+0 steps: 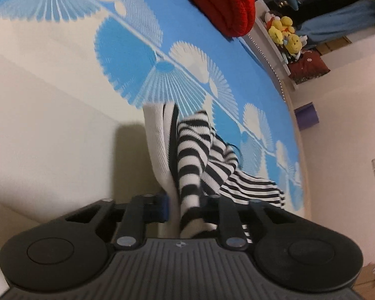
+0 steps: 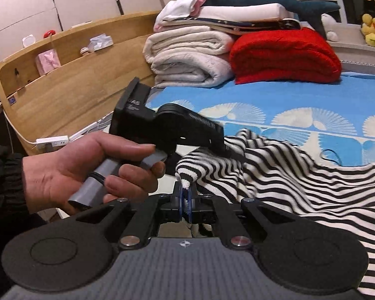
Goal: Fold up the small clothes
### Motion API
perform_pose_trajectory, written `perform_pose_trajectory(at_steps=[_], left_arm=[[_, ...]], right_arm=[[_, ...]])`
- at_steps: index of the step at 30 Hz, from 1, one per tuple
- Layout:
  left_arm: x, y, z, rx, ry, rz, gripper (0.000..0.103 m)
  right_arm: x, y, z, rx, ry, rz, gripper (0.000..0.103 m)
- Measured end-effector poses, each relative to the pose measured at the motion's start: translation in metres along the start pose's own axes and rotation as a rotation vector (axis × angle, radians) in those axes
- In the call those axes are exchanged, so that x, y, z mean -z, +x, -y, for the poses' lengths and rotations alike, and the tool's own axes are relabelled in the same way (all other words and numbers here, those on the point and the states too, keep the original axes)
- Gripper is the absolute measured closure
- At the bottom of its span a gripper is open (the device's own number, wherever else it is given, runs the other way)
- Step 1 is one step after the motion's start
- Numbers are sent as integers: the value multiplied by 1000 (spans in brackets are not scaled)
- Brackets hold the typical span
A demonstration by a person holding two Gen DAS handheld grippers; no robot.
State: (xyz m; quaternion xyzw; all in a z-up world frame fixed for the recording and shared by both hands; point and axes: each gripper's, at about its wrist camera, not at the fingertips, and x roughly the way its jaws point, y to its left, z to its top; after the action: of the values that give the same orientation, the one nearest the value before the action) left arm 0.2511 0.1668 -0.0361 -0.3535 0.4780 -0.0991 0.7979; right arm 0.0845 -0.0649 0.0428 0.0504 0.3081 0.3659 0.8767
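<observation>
Blue bedsheet (image 1: 212, 50), striped garment (image 1: 195, 155) hiding left gripper (image 1: 187, 207) jaws

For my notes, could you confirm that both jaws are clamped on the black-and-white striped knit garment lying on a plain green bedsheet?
Only the sheet is wrong: the bedsheet is blue with white fan patterns, as the right wrist view shows. Both jaws do clamp the black-and-white striped knit garment.

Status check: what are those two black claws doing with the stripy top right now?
Right gripper shut on black-and-white striped knit top. Left gripper pinching another fold. Nothing blocking on blue patterned bedspread.
</observation>
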Motion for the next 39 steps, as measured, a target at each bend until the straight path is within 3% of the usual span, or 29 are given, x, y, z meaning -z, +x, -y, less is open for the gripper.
perform_pose_trajectory(at_steps=[3, 7, 9, 12, 15, 19, 22, 23, 25, 26, 27, 28, 30, 32, 35, 37, 39], left_arm=[[-4, -30, -9, 18, 0, 58, 92], [-8, -93, -23, 68, 4, 199, 93], [-8, -114, -32, 50, -4, 248, 93], [-8, -118, -42, -20, -17, 221, 93], [-9, -111, -39, -61, -29, 196, 93], [-7, -102, -3, 7, 20, 214, 93], [2, -86, 44, 105, 93, 214, 92], [6, -80, 60, 151, 119, 214, 88], [15, -71, 93, 267, 163, 223, 65], [20, -68, 106, 319, 178, 232, 41], [25, -67, 117, 343, 190, 259, 26], [30, -67, 125, 346, 202, 284, 25], [34, -59, 132, 340, 217, 268, 27], [37, -48, 132, 280, 226, 216, 33], [43, -33, 129, 140, 284, 141, 39], [43, -24, 124, 80, 318, 96, 41], [48, -20, 115, 48, 345, 62, 44]], right_arm=[[-6, 12, -18, -69, -2, 13, 99], [-20, 23, -44, -214, 37, 89, 99], [-26, 27, -51, -275, 80, 123, 99], [-28, 32, -50, -266, 124, 107, 99], [-25, 29, -37, -202, 167, 69, 99], [-27, 0, -6, -140, 247, 108, 99], [-24, -46, 25, -72, 273, 175, 100], [-22, -63, 37, -48, 295, 204, 100], [-16, -100, 62, 3, 353, 284, 100], [-10, -124, 78, 43, 394, 332, 100], [-3, -142, 92, 86, 432, 363, 100], [6, -159, 106, 137, 475, 384, 100], [25, -181, 134, 273, 566, 361, 100], [46, -186, 166, 451, 685, 225, 100], [84, -181, 210, 538, 910, 29, 96], [89, -183, 218, 616, 912, 7, 95], [78, -186, 218, 624, 875, 57, 92]])
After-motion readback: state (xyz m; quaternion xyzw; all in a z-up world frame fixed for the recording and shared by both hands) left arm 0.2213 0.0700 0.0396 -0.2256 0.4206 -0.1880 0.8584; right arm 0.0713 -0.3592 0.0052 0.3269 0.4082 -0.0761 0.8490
